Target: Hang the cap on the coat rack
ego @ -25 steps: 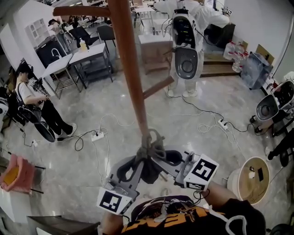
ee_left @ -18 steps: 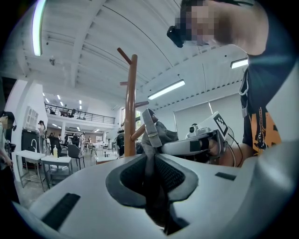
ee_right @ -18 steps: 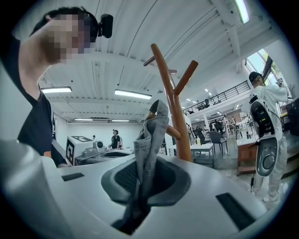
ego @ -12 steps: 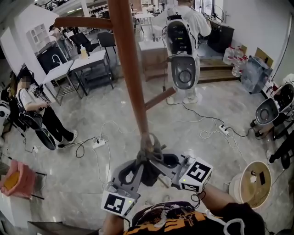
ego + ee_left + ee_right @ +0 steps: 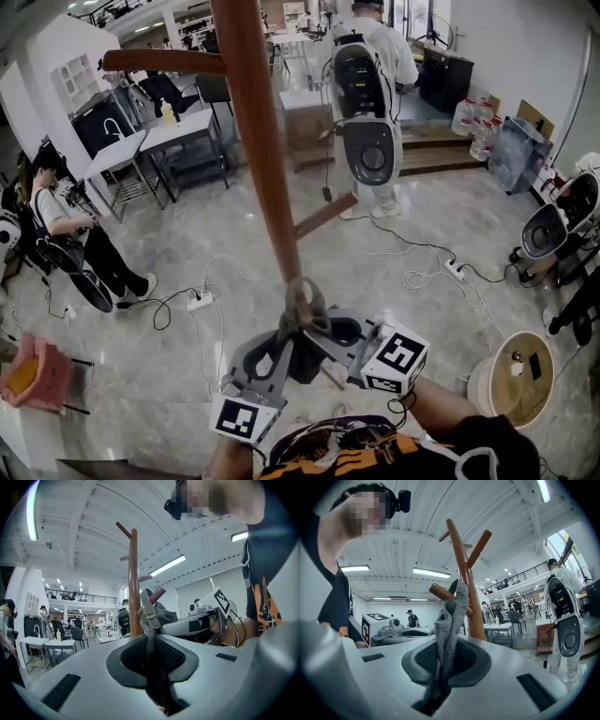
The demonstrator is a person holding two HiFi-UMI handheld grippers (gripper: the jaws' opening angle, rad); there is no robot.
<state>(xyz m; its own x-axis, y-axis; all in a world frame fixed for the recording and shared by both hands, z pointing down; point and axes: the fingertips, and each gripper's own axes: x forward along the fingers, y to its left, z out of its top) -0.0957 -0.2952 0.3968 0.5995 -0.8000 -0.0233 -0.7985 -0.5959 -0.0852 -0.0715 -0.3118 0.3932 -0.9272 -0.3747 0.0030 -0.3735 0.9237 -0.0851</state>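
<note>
- My left gripper [image 5: 151, 644] has its jaws pressed together on a dark fold of the cap [image 5: 161, 616]. The cloth runs up from the pinch toward the rack.
- My right gripper [image 5: 445, 644] is clamped on the cap too, with a grey fold standing up out of its closed jaws.
- In the head view the two grippers face each other, close on either side of the coat rack [image 5: 255, 141], with the cap bunched between them.
- The cap sits right against the rack's brown pole, at the short lower peg [image 5: 440, 592] that slants out of it.
- The cap's buckled strap [image 5: 147, 611] lies across that peg, touching it. I cannot tell whether the strap goes round the peg.
- More pegs fork out near the top of the pole.
- Beyond the rack, a person in white [image 5: 367, 103] stands on the pale marble floor [image 5: 450, 206], where cables [image 5: 412, 239] trail.
</note>
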